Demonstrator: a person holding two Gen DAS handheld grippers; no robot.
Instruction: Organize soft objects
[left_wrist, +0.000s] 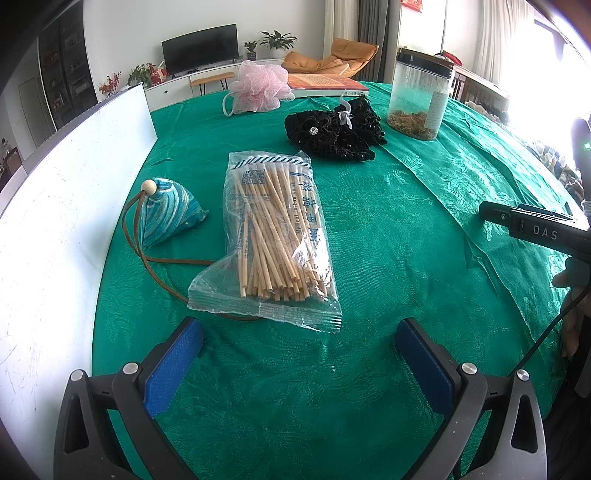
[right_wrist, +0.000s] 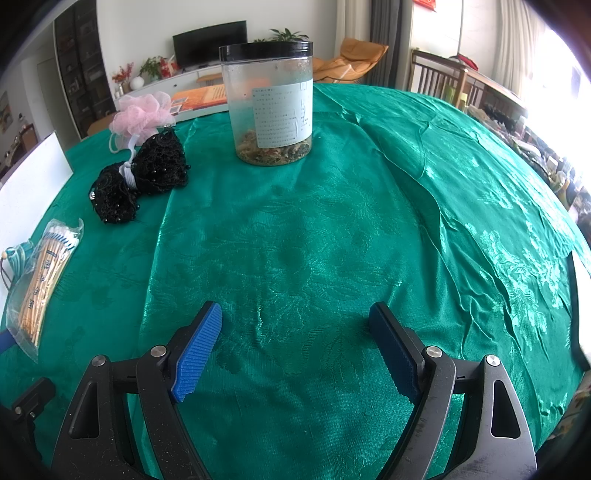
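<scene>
Blue-padded left gripper (left_wrist: 299, 332) spread wide, right gripper (right_wrist: 295, 325) likewise

Ahead of the tool we see the surface (left_wrist: 369, 221), spread with a shiny green patterned cloth that lies in creases on the right. Beyond its far edge stands a white wall (left_wrist: 122, 29) with a dark television (left_wrist: 200, 48) on a long, low white cabinet (left_wrist: 177, 79). Potted plants (left_wrist: 277, 40) and red flowers (left_wrist: 110, 83) sit along that cabinet. To the right of the television rests an orange lounge chair (left_wrist: 332, 57), with pale curtains (left_wrist: 341, 18) behind it. Far left we see a dark shelving unit (left_wrist: 66, 70). On the right a wooden chair (right_wrist: 439, 74) stands near a window (right_wrist: 554, 66) where strong daylight pours in and washes out the view.
</scene>
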